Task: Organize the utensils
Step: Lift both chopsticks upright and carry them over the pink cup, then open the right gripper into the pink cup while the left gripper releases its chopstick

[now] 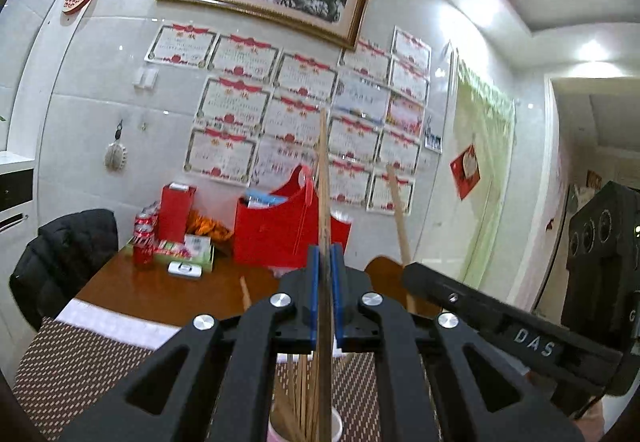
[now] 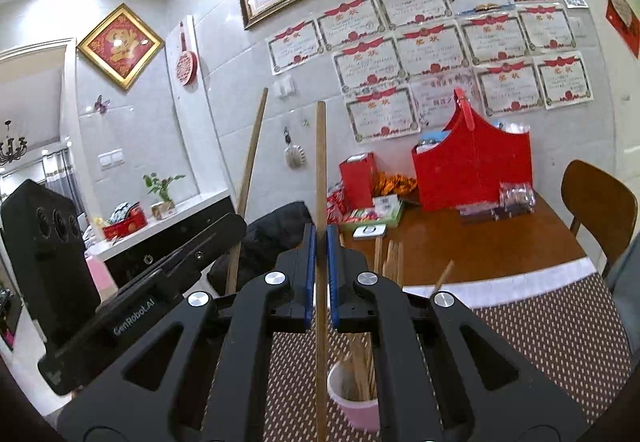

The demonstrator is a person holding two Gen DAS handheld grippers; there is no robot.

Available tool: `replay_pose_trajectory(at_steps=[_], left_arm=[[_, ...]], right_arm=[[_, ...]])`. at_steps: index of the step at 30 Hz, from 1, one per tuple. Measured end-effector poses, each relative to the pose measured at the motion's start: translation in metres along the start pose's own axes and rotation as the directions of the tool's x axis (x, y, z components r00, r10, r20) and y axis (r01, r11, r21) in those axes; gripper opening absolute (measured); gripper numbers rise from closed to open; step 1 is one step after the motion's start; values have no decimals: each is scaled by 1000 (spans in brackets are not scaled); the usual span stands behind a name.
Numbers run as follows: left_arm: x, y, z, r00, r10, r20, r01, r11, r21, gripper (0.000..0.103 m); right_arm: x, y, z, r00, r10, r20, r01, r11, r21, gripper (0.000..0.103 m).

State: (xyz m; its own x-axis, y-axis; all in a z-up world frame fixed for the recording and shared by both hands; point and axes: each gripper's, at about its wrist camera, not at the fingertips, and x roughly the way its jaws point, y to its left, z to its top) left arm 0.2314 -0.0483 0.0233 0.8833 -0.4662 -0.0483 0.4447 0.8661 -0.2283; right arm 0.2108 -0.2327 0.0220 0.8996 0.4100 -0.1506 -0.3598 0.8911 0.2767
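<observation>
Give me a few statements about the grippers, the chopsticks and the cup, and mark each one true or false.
1. The left gripper is shut on a chopstick. True.
2. The right gripper is open and holds nothing. False: it is shut on a chopstick that stands upright between its pads.
3. The pink cup has more chopsticks standing in it. True.
4. The pink cup sits on bare wood. False: it sits on a woven placemat.
5. A red basket stands on the table near the wall. True.
</observation>
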Motion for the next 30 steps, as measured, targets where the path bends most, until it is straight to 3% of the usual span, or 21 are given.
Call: replay_pose_trajectory(at_steps=[5,14,30], left_arm=[[25,4,-8,1000,-3,25,3,1000,-9,6],[66,20,-41,1000,14,-4,-15,998,-57,6],[82,25,-80,998,28,-50,-31,998,-60,6]], right_arm=[[30,-14,1,1000,-19,12,19,1000,12,6],[67,-37,-18,999,-42,-7,43,999,26,6],[75,-44,-35,997,-52,-52,53,999,8,6]])
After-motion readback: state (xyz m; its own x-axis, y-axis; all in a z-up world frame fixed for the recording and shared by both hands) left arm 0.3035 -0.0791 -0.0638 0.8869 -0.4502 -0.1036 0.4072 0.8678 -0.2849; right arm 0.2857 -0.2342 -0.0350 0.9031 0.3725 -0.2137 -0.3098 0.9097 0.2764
